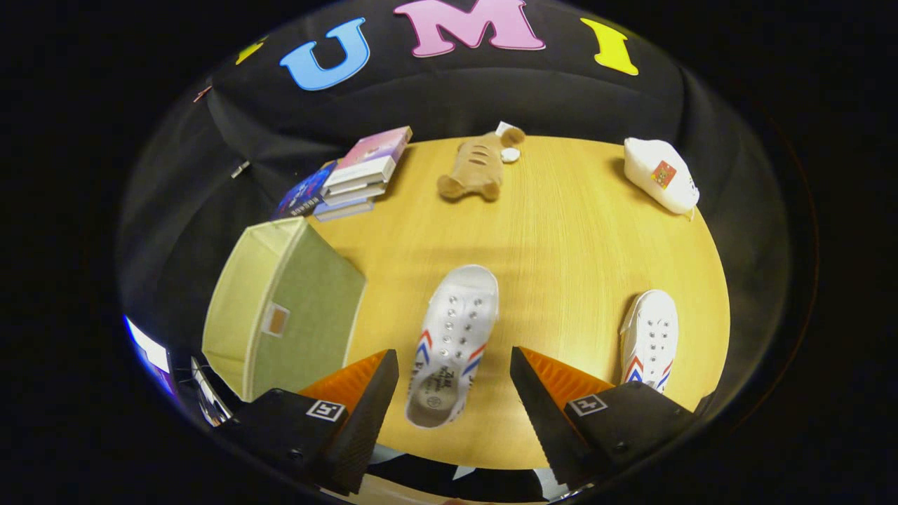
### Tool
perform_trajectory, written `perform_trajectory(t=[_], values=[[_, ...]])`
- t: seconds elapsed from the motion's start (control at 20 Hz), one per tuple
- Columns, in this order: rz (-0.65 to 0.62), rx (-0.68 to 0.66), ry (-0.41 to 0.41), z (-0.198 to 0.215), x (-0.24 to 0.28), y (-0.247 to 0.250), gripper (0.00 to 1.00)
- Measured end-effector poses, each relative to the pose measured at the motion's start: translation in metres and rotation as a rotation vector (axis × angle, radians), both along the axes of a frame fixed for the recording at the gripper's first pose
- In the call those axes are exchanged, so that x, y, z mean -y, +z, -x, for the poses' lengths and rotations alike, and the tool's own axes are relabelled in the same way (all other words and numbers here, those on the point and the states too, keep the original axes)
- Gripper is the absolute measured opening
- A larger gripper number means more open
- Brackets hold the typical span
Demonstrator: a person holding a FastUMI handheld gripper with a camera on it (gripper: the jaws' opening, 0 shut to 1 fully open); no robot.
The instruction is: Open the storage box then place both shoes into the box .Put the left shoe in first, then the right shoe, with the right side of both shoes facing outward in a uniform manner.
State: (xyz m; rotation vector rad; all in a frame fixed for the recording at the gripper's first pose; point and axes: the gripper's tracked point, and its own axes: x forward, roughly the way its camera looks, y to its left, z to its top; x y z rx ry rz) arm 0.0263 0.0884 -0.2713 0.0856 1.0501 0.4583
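Observation:
A white canvas shoe (452, 344) with red and blue stripes lies on the wooden table (561, 231), toe pointing away, its heel end between my fingers. My gripper (454, 368) stands open around it, both fingers clear of the shoe's sides. A second matching white shoe (651, 337) lies to the right, beyond the right finger. The pale green fabric storage box (280, 308) stands to the left of the left finger, its top open and its inside showing.
A stack of books (358, 175) sits at the far left of the table. A brown plush toy (477, 168) lies at the far middle, and a white pouch (663, 175) at the far right. Black cloth walls surround the table.

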Motion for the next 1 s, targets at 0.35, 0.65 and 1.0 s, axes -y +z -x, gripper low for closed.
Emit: perform_trajectory(t=[0.35, 0.65, 1.0], values=[[0.045, -0.053, 0.121, 0.002, 0.0, -0.064, 0.99], [0.099, -0.042, 0.211, -0.004, -0.001, -0.091, 0.96], [0.038, -0.116, 0.176, 0.008, -0.021, -0.096, 0.44]])
